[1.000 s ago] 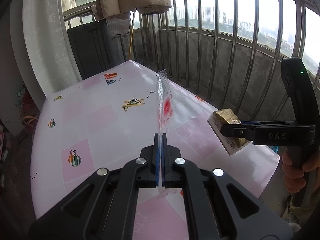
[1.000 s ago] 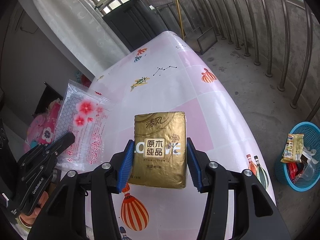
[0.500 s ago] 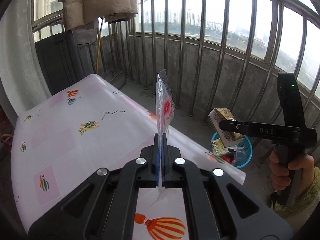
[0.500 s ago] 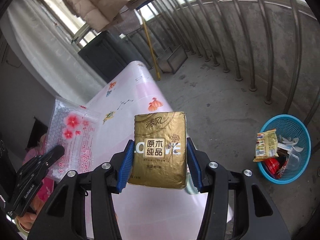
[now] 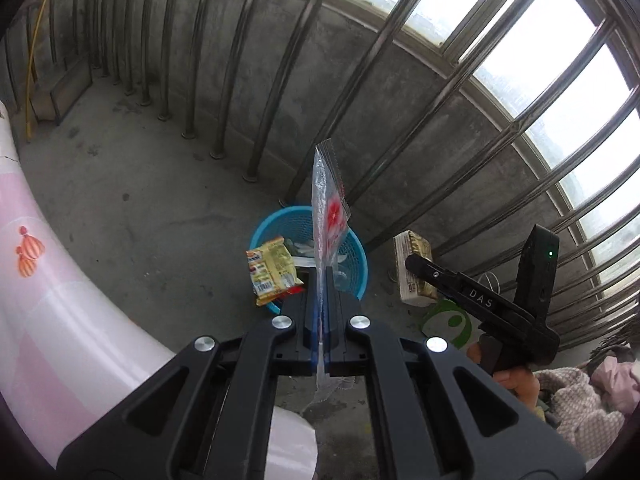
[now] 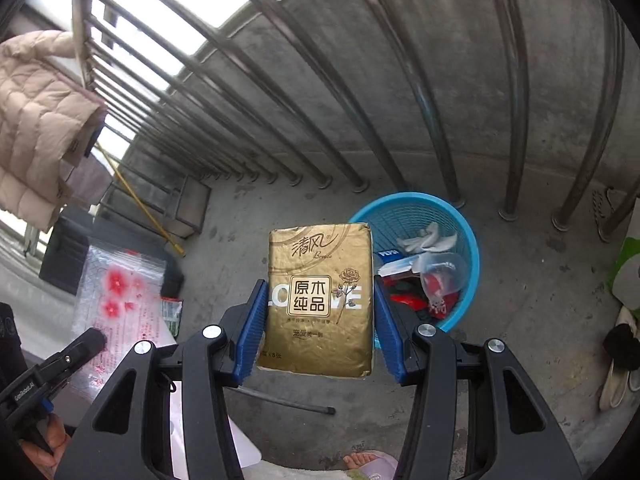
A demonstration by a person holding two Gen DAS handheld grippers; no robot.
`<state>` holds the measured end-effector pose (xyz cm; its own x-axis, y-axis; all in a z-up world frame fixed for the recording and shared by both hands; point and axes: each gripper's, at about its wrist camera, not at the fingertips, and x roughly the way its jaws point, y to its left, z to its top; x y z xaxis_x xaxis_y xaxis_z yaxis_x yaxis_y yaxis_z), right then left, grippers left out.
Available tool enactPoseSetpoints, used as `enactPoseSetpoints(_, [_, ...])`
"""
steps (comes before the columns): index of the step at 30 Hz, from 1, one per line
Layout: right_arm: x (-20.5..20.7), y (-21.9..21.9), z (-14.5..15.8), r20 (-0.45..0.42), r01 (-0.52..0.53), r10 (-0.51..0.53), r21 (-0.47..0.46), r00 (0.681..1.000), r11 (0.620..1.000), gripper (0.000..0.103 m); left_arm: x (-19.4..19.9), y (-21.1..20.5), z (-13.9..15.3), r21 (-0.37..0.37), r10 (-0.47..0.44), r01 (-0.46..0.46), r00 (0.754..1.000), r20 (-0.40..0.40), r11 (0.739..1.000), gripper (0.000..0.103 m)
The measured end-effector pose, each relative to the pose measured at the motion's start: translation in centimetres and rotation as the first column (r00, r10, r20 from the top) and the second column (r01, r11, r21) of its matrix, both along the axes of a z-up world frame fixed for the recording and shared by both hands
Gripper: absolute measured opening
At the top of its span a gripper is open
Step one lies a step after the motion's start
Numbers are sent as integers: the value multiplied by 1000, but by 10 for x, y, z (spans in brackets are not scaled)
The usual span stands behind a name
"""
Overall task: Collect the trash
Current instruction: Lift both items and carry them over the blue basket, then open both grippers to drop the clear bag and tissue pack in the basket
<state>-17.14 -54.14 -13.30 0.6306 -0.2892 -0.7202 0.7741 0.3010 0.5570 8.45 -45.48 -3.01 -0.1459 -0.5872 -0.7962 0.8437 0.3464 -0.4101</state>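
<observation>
My left gripper point(image 5: 320, 280) is shut on a clear plastic bag with red flowers point(image 5: 328, 208), held edge-on above a blue trash basket point(image 5: 358, 258) on the floor. The bag also shows in the right wrist view point(image 6: 120, 296). My right gripper point(image 6: 320, 308) is shut on a gold tissue pack point(image 6: 320, 296), held in the air just left of the basket point(image 6: 468, 240). The pack also shows in the left wrist view point(image 5: 414, 268), right of the basket. The basket holds a yellow snack packet point(image 5: 272, 270), wrappers and a clear cup point(image 6: 440, 268).
The pink table's edge point(image 5: 60, 320) curves along the left. Steel railing bars point(image 5: 280, 80) and a concrete wall stand behind the basket. A beige jacket point(image 6: 36, 120) hangs at left. A green-and-white bag point(image 5: 452, 322) and shoes point(image 6: 618, 360) lie on the floor at right.
Both grippers have swung off the table toward the floor, still holding their items. The basket has come from the far right to directly ahead, much closer.
</observation>
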Motion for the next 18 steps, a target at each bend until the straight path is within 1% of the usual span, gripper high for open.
enactPoseSetpoints(2, [-1, -13, -17, -5, 22, -22, 30, 1000, 999, 50, 0, -35, -24, 57, -6, 9, 999, -37, 998, 0])
enactPoseSetpoints(3, [-1, -19, -24, -7, 34, -34, 42, 999, 999, 50, 2, -50, -38, 86, -2, 8, 997, -77, 996, 0])
enactPoseSetpoints(5, [-2, -31, -38, -6, 61, -61, 74, 998, 995, 50, 7, -77, -67, 147, 38, -16, 988, -146, 989, 0])
enactPoseSetpoints(6, [-3, -37, -44, -2, 73, -74, 88, 997, 993, 50, 9, -89, -80, 163, 53, -23, 982, -180, 986, 0])
enactPoseSetpoints(8, [-3, -48, -54, 0, 94, -94, 111, 996, 989, 50, 14, -110, -107, 200, 101, -49, 961, -258, 979, 0])
enactPoseSetpoints(10, [-6, -54, -62, 2, 108, -109, 128, 994, 986, 50, 20, -129, -134, 229, 161, -82, 922, -352, 970, 0])
enactPoseSetpoints(11, [-7, -59, -66, 0, 114, -115, 138, 993, 984, 50, 23, -134, -147, 252, 192, -99, 906, -378, 963, 4])
enactPoseSetpoints(12, [-8, -61, -70, -1, 119, -120, 147, 993, 982, 50, 24, -139, -159, 276, 223, -116, 892, -393, 954, 11])
enactPoseSetpoints(13, [-9, -65, -73, -2, 124, -125, 155, 992, 980, 50, 24, -143, -169, 295, 248, -133, 883, -399, 946, 16])
enactPoseSetpoints(14, [-11, -68, -77, -3, 128, -129, 161, 992, 979, 50, 25, -148, -176, 308, 265, -144, 878, -398, 941, 28])
enactPoseSetpoints(15, [-12, -71, -80, -6, 129, -130, 164, 991, 978, 50, 25, -148, -181, 314, 275, -152, 876, -397, 937, 35])
enactPoseSetpoints(16, [-12, -73, -82, -11, 132, -132, 167, 991, 977, 50, 24, -149, -184, 315, 285, -161, 871, -400, 935, 36])
enactPoseSetpoints(18, [-14, -77, -89, -19, 135, -133, 173, 991, 976, 50, 24, -146, -187, 309, 291, -170, 865, -408, 936, 43])
